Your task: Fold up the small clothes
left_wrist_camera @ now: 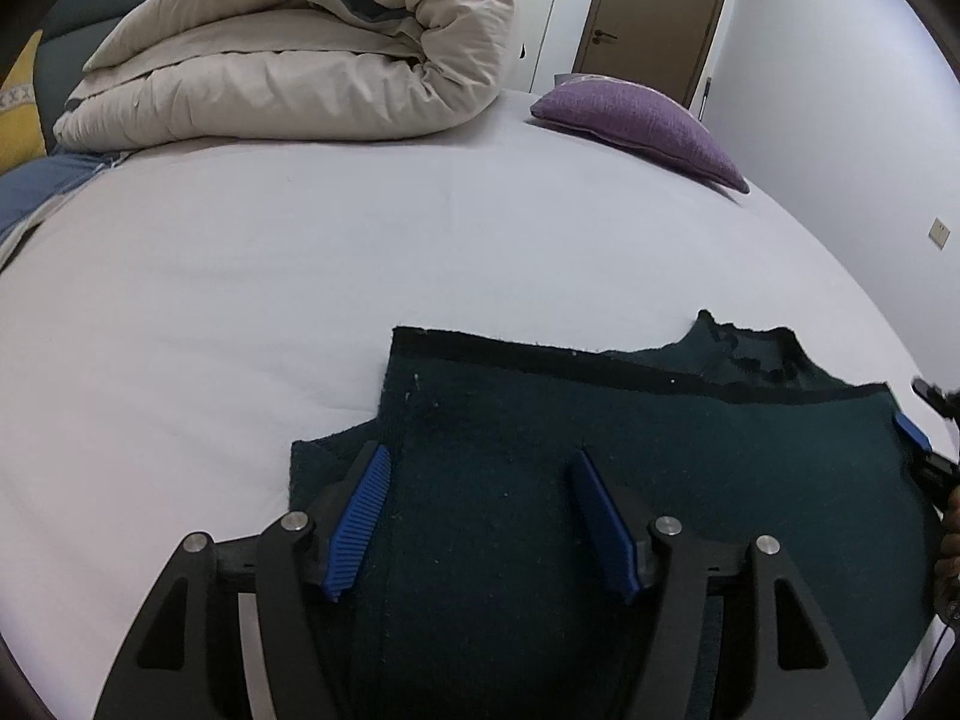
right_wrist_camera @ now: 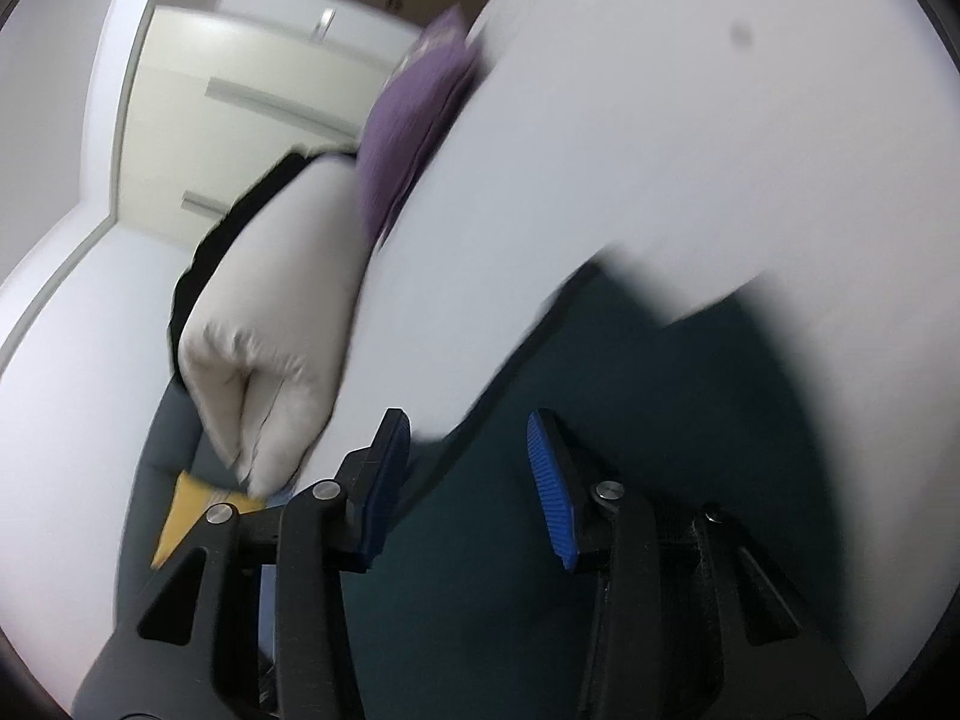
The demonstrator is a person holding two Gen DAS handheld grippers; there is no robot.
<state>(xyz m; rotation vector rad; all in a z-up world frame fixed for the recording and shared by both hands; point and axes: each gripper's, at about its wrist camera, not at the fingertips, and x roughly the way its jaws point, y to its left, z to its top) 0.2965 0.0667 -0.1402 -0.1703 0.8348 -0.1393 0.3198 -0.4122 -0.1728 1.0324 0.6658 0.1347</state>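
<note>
- Well, my left gripper hung over the dark green garment, and its jaws were spread with nothing pinched; the blue pads stood apart above the cloth.
- The garment lay flat on the white sheet, at the near side of the bed, with one dark hem running across its far edge.
- A second layer of the same cloth showed behind that hem, toward the right.
- My right gripper was also over the garment, near its edge, where the cloth met the sheet.
- Its jaws stood partly apart, narrower than the left ones, and I saw no cloth clamped between the pads; the right view was blurred, so I could not tell if a pad touched the fabric.
- In the left view, one blue pad of the right gripper showed at the right edge of the garment.
- A rolled beige duvet lay at the far side of the bed.
- A purple pillow lay on the sheet, well apart from the garment.
- A brown door stood behind the pillow.
</note>
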